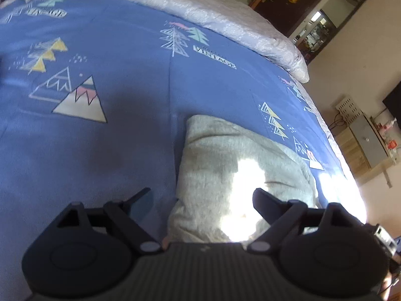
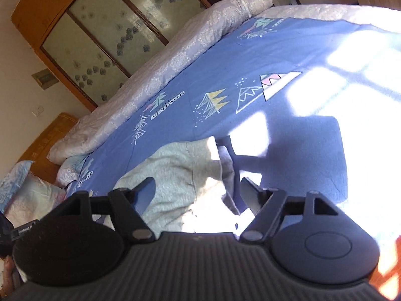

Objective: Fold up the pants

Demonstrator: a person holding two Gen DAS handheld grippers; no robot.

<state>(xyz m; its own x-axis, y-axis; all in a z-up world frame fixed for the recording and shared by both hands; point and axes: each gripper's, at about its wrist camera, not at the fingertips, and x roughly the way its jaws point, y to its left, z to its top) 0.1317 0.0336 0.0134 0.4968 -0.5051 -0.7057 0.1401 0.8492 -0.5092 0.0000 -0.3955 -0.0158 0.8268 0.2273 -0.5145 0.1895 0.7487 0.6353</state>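
Observation:
The pale grey pants lie folded in a compact bundle on the blue patterned bed sheet. My left gripper is open just above the bundle's near end, one finger over the sheet and one over the cloth, and holds nothing. In the right wrist view the same pants lie between my fingers. My right gripper is open and empty, low over the bundle. The left gripper's finger shows just beyond the bundle's right edge.
A rolled white quilt lies along the far side of the bed, also in the right wrist view. Pillows sit at the headboard. A wardrobe stands behind. The bed's edge drops off to the right.

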